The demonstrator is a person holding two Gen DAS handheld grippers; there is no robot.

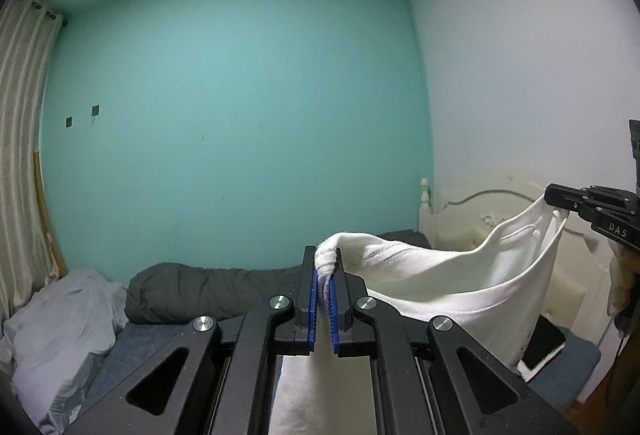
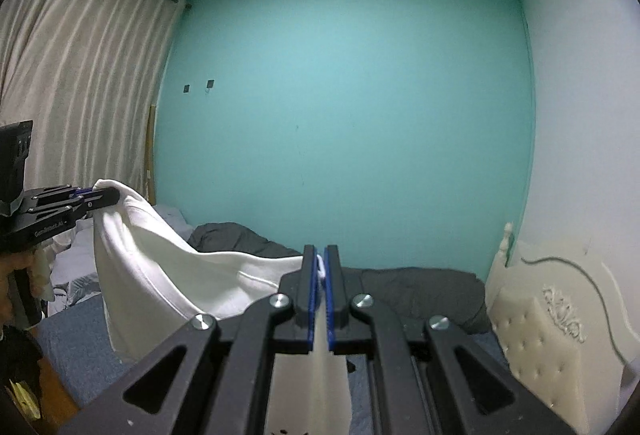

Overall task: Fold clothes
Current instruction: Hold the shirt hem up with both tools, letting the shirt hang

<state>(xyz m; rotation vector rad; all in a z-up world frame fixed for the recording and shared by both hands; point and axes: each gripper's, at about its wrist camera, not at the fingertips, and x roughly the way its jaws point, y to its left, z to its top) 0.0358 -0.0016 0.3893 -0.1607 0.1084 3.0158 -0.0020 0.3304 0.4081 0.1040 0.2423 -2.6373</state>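
A white garment [image 1: 460,275] hangs in the air above the bed, stretched between both grippers and sagging in the middle. My left gripper [image 1: 325,267] is shut on a bunched corner of it. The right gripper [image 1: 558,197] shows at the right edge of the left wrist view, pinching the other top corner. In the right wrist view, my right gripper [image 2: 320,267] is shut on a thin fold of the white garment [image 2: 160,267]. The left gripper [image 2: 100,195] grips the far corner at the left. The garment's lower part drops out of sight behind the gripper bodies.
Below lies a bed with a blue sheet [image 2: 76,347], a dark grey duvet [image 1: 208,291] along the teal wall, and a crumpled light grey cover [image 1: 60,331]. A cream tufted headboard [image 2: 556,331] stands right. Curtains [image 2: 80,83] hang left. A dark phone-like object [image 1: 544,345] lies on the bed.
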